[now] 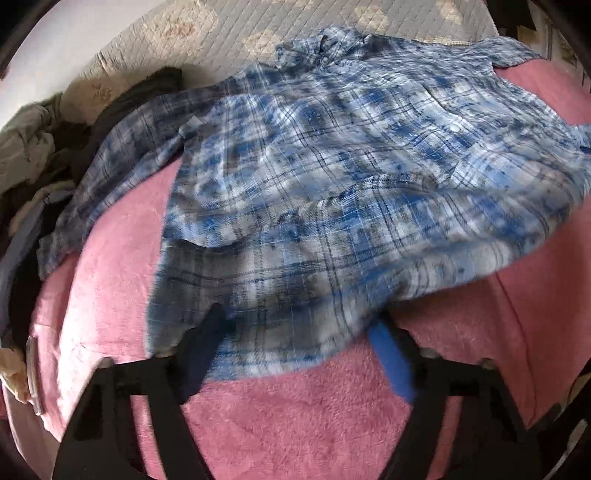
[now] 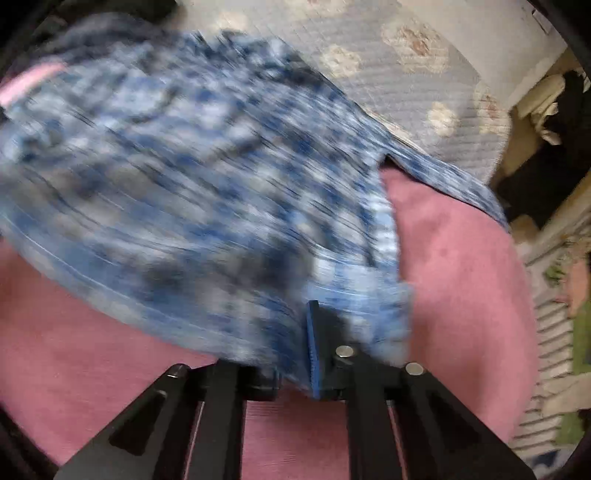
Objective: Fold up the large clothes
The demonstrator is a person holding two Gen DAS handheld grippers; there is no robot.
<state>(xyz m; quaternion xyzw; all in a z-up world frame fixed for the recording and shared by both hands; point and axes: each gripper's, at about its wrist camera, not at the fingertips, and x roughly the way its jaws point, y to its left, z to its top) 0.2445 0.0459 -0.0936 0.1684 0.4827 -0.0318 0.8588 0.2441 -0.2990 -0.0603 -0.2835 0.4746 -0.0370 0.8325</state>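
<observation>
Between the fingers of the left gripper [image 1: 295,332] lies the near hem of the plaid shirt [image 1: 332,155], a blue-and-white checked garment spread flat over a pink blanket [image 1: 295,413]. The two fingers stand apart, one on each side of the hem: the dark left finger [image 1: 199,350] overlaps the fabric edge, and the blue-padded right finger [image 1: 388,354] sits at the hem's other side. The fabric between them is not visibly pinched; whether either pad presses on it cannot be told through the blur.

Ahead of the left fingers, the shirt body runs away to its collar at the far end. One sleeve extends to the left of the fingers and reaches a pile of dark and light clothes [image 1: 44,155] at the blanket's edge. Beyond the collar lies a quilted cover [image 1: 229,33] with a faded floral print.

At the right gripper [image 2: 314,332], the fingers are drawn close together on a corner of the plaid shirt [image 2: 184,177]. The blue pad [image 2: 313,350] stands edge-on with fabric bunched against it on both sides, and the cloth rises from the pinch point up and to the left of the fingers. This view is heavily blurred. The pink blanket [image 2: 454,280] shows to the right of and below the fingers; the quilted cover [image 2: 406,74] lies beyond the shirt's far edge.
</observation>
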